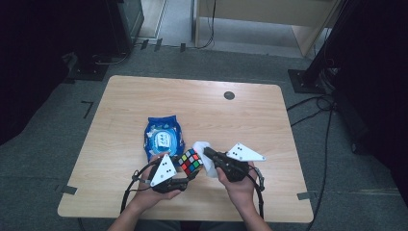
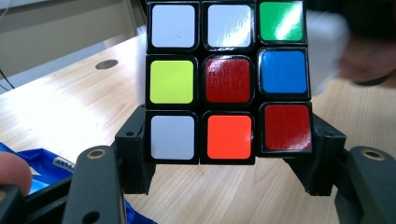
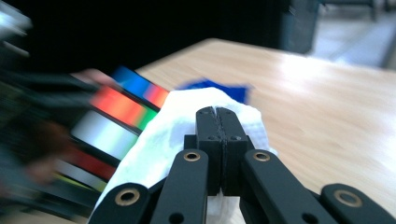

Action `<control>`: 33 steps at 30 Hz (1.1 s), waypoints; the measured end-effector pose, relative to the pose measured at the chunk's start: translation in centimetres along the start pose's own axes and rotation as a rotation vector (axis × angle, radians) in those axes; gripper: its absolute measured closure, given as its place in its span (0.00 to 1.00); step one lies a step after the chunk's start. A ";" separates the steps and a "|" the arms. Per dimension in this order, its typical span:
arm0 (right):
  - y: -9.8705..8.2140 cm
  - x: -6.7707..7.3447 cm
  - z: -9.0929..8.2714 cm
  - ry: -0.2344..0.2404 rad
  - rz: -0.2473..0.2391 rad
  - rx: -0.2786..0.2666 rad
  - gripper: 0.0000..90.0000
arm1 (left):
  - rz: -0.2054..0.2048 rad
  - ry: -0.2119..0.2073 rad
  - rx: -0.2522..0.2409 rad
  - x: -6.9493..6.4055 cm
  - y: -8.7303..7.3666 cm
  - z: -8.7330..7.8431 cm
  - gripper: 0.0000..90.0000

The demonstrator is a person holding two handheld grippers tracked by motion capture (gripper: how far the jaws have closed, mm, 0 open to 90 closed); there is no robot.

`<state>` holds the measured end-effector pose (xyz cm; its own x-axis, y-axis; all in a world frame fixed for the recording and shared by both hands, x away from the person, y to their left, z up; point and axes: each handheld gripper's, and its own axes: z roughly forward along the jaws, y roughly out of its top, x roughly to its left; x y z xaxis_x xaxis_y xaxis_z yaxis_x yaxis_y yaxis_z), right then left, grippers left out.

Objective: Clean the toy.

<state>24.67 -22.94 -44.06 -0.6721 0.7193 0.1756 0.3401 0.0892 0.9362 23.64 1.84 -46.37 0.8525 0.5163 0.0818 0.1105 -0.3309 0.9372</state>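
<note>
Item one, nearest the person: left tool [image 1: 188, 174], clamped on a Rubik's cube [image 2: 229, 81], its two black jaws pressing the cube's lower side faces and holding it raised off the bench [image 1: 250, 115]; the face turned to this tool shows white, white, green across the top, yellow, dark red, blue across the middle, white, orange, red along the bottom. Item two, just to that tool's right: right tool [image 1: 208, 153], jaws squeezed fully together on a white wipe [image 3: 159, 135], which bunches around the closed tips and drapes below them; the wipe lies against or just beside the cube's right flank, and the blurred view does not settle actual contact. Item three, just beyond the left tool: blue wet-wipe packet [image 1: 164, 136], flat on the bench, label up. Item four, far beyond both tools: a small dark round grommet [image 1: 229, 95] set in the bench top. Status, as a judgement: a wipe is out and gripped, the cube is picked up and presented, so the cleaning looks to be at or near its start; wiping the faces, turning the cube for the others, and setting both down seem left to do.
</note>
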 end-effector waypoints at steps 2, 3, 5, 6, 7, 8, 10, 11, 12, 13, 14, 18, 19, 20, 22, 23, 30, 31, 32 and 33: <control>-0.9 -1.4 0.3 -0.072 -0.011 0.050 1.00 | -0.004 0.009 -0.002 0.2 0.0 -0.2 0.38; -1.4 -2.3 0.3 -0.105 0.003 0.064 1.00 | -0.002 0.017 0.000 0.3 0.0 -0.2 0.38; -2.2 -4.3 0.0 -0.174 0.042 0.090 1.00 | -0.010 0.024 0.003 0.6 -0.2 -0.3 0.38; -2.4 -4.9 -0.3 -0.214 0.039 0.099 1.00 | -0.011 0.029 0.006 0.7 -0.2 -0.4 0.38; -2.6 -5.6 -0.6 -0.237 0.047 0.098 1.00 | -0.013 0.031 0.005 0.8 -0.2 -0.3 0.38; -2.7 -5.9 -0.7 -0.250 0.053 0.100 1.00 | -0.015 0.032 0.005 0.8 -0.2 -0.4 0.38; -2.8 -6.6 -1.1 -0.282 0.056 0.101 1.00 | -0.015 0.033 0.004 0.9 -0.2 -0.4 0.38; -2.8 -6.8 -1.2 -0.285 0.062 0.101 1.00 | -0.014 0.033 0.003 0.8 -0.2 -0.4 0.38; -2.8 -6.9 -1.3 -0.286 0.069 0.104 1.00 | -0.011 0.032 0.003 0.8 -0.2 -0.4 0.38; -2.8 -7.0 -1.3 -0.291 0.066 0.101 1.00 | -0.009 0.032 0.003 0.8 -0.2 -0.4 0.38; -2.8 -7.0 -1.3 -0.290 0.068 0.101 1.00 | -0.008 0.032 0.003 0.8 -0.2 -0.4 0.38; -2.8 -6.9 -1.1 -0.268 0.079 0.100 0.90 | -0.012 0.034 0.004 0.9 -0.2 -0.4 0.38; -2.8 -6.8 -1.1 -0.261 0.082 0.092 0.88 | -0.013 0.035 0.006 0.9 -0.2 -0.4 0.38; -2.6 -6.6 -1.2 -0.254 0.082 0.085 0.87 | -0.013 0.036 0.007 0.9 -0.3 -0.4 0.38; -2.2 -6.3 -1.3 -0.244 0.073 0.071 0.84 | -0.015 0.035 0.008 1.0 -0.3 -0.4 0.38; -2.0 -6.1 -1.4 -0.238 0.072 0.064 0.82 | -0.015 0.036 0.008 1.0 -0.3 -0.4 0.38; -0.7 -3.6 -1.3 -0.116 0.138 0.008 0.63 | -0.027 0.063 0.016 1.1 -0.3 -0.2 0.38; -0.4 -3.1 -1.3 -0.090 0.147 -0.001 0.59 | -0.030 0.069 0.019 1.2 -0.4 -0.2 0.38; -0.1 -2.5 -1.2 -0.067 0.154 -0.010 0.55 | -0.033 0.076 0.023 1.2 -0.4 -0.1 0.38; 0.2 -2.0 -1.2 -0.047 0.153 -0.018 0.51 | -0.036 0.082 0.025 1.1 -0.4 -0.1 0.38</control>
<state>25.32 -25.17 -43.89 -0.5816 0.7549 0.3030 0.4246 -0.0360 0.9047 24.53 2.60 -46.65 0.8032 0.5907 0.0770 0.1536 -0.3303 0.9313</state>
